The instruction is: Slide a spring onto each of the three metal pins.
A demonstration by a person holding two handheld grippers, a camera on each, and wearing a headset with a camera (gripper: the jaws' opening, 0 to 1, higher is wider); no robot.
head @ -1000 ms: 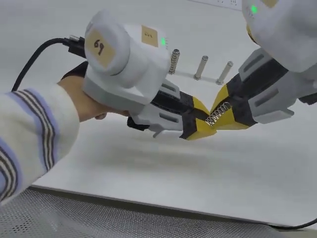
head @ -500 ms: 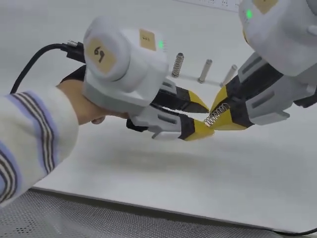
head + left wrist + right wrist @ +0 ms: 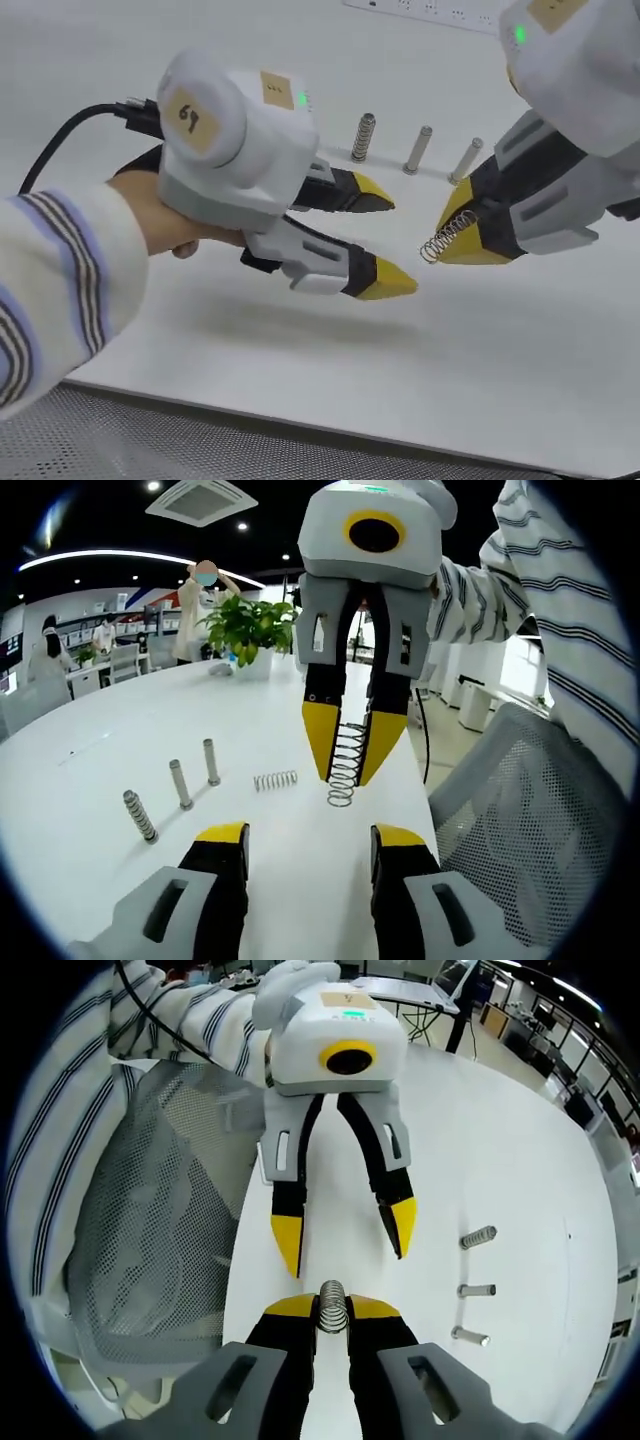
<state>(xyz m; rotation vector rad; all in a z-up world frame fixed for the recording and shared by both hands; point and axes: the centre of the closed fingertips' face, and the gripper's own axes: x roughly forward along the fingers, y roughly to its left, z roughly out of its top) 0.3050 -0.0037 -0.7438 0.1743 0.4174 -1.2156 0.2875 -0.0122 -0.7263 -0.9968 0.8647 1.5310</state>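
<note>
Three pins (image 3: 417,150) in a row on table (image 3: 250,350), spring (image 3: 364,137) on leftmost pin

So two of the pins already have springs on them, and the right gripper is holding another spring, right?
Not quite: just one pin has a spring on it. The other two pins are bare, as the head view shows. The right gripper does hold another spring.
</note>
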